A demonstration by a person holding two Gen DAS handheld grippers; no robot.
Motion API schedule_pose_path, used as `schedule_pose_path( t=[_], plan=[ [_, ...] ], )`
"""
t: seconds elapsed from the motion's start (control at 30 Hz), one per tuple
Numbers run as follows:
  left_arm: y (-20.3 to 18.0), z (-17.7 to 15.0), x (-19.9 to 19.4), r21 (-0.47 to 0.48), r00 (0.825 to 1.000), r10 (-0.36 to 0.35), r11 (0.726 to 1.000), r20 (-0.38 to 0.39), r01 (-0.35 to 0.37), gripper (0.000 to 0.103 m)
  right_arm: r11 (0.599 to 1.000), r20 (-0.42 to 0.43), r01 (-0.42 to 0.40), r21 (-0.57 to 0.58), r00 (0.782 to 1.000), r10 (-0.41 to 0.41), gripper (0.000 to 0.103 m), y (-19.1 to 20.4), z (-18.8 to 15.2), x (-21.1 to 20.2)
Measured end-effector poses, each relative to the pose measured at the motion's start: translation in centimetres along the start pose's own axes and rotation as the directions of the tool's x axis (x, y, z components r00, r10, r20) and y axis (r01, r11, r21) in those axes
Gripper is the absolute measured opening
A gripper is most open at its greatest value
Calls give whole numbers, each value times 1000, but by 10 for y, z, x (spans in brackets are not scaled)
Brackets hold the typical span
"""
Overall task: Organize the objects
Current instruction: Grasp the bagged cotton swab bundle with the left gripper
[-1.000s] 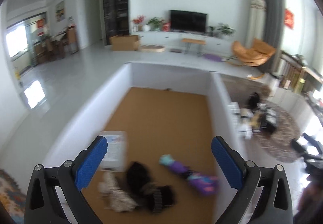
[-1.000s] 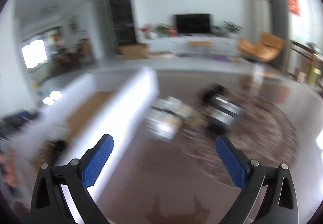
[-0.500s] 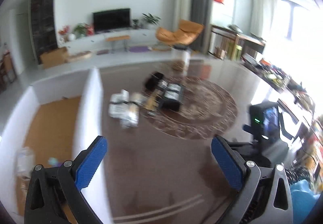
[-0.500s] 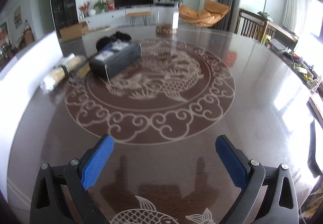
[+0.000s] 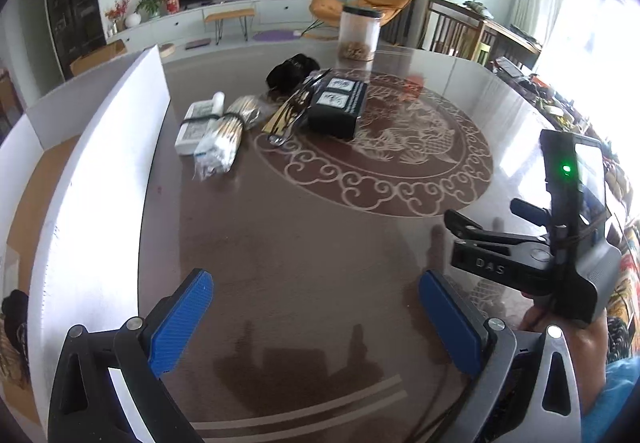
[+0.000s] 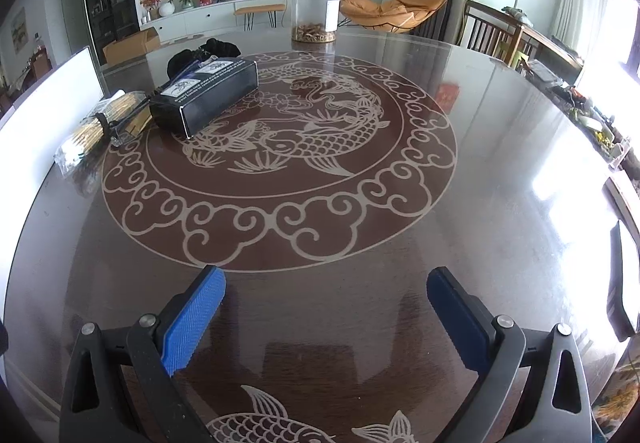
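Both the left gripper (image 5: 316, 319) and the right gripper (image 6: 326, 317) hang over the dark shiny table (image 6: 500, 163) with their blue fingers (image 6: 194, 323) wide apart and holding nothing. Far ahead on the table lie a black box (image 6: 208, 97), a bundle of thin sticks (image 5: 224, 135), a white packet (image 5: 194, 125) and a black cloth lump (image 5: 292, 71), all close together. A tall white wall of a box (image 5: 100, 179) stands just left of them, and a clear jar (image 6: 314, 11) stands behind.
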State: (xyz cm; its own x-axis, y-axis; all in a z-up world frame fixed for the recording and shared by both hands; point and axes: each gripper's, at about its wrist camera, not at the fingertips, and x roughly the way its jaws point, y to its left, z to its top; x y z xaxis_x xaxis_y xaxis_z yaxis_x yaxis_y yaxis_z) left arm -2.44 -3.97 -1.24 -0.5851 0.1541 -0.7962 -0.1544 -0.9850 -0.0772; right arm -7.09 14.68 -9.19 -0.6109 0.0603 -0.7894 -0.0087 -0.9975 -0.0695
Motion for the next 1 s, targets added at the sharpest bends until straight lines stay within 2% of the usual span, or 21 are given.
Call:
schedule_pose_path(
  t=[0.17,0.27,0.37,0.43,0.5,0.6,0.67,0.73,0.77,0.8,0.83,0.87,0.9,0.93,1.0],
  plan=[
    [6,16,14,-16,1000,13,1000,-6,-14,103,1000,-13,4,-11,1000,-4,101,4,0,2],
    [12,45,23,-11,994,95,995,46,-95,103,1000,-17,-4,-3,1000,4,101,3,0,3],
    [30,81,42,-56,968,237,971,80,-233,103,1000,-22,-15,8,1000,15,101,1,0,5],
    [42,97,57,-99,951,302,951,67,-294,103,1000,-24,-18,13,1000,19,102,1,0,5],
    [54,111,74,-140,949,312,942,41,-303,101,1000,-25,-19,14,1000,19,102,1,-1,5],
    [54,123,96,-93,943,333,939,12,-330,95,1000,-26,-21,17,999,22,102,1,0,6],
    [55,126,116,-64,946,320,945,-42,-322,83,999,-28,-26,21,999,26,102,1,0,6],
    [57,126,128,-56,950,303,950,-73,-307,76,999,-30,-30,25,999,31,102,0,0,6],
    [58,126,132,-57,952,297,952,-80,-302,72,999,-31,-32,27,999,33,102,0,0,7],
    [56,125,133,-41,945,321,945,-60,-323,66,999,-31,-33,28,999,33,102,0,-1,7],
    [55,124,134,-28,940,337,941,-49,-338,56,999,-32,-33,29,999,34,102,0,0,7],
    [53,123,131,-16,938,346,938,-32,-346,41,999,-32,-34,30,999,35,102,0,0,7],
    [52,122,128,-12,940,339,941,-20,-340,35,999,-33,-36,31,999,37,102,0,0,7],
    [51,118,123,-20,952,305,952,-16,-305,29,999,-34,-38,33,999,39,102,-1,0,8],
    [49,109,115,-48,958,288,956,-18,-288,29,998,-37,-44,40,998,45,102,-1,1,8]
  ],
)
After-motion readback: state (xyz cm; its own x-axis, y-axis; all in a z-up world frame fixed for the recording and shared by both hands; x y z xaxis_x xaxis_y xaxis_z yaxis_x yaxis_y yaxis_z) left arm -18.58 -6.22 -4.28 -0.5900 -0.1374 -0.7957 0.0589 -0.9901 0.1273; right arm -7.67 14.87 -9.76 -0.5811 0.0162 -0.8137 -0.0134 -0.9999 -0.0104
